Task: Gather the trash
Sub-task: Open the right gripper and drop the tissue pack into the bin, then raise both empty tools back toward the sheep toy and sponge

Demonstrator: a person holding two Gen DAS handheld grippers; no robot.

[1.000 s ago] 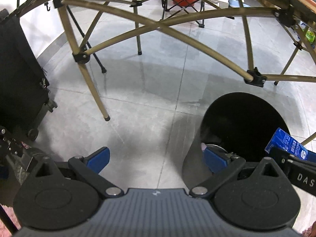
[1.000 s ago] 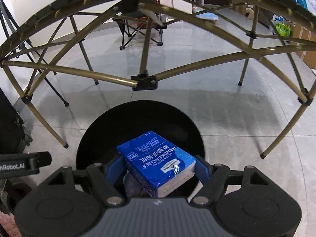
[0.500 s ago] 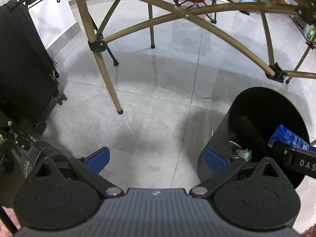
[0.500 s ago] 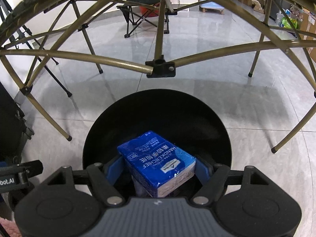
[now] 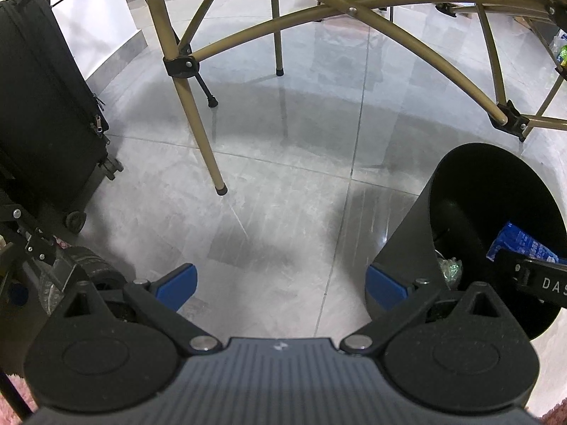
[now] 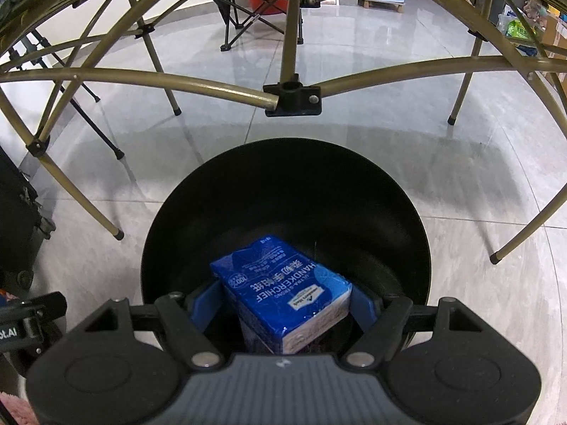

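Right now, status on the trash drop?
Right gripper clamped on blue tissue pack, over black bin. Left gripper open, empty. Nothing blocking the bin mouth.

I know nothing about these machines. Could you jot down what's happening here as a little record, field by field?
Held item: blue tissue pack, clamped between the pads of the right gripper
Where it is: over the mouth of the black bin, not yet let go
Bin contents: some crumpled clear wrapper at the bottom; the rest too dark to tell
Left gripper: open, nothing between its jaws, over bare floor beside the bin
Surroundings: folding table's tan metal legs, black suitcase on wheels
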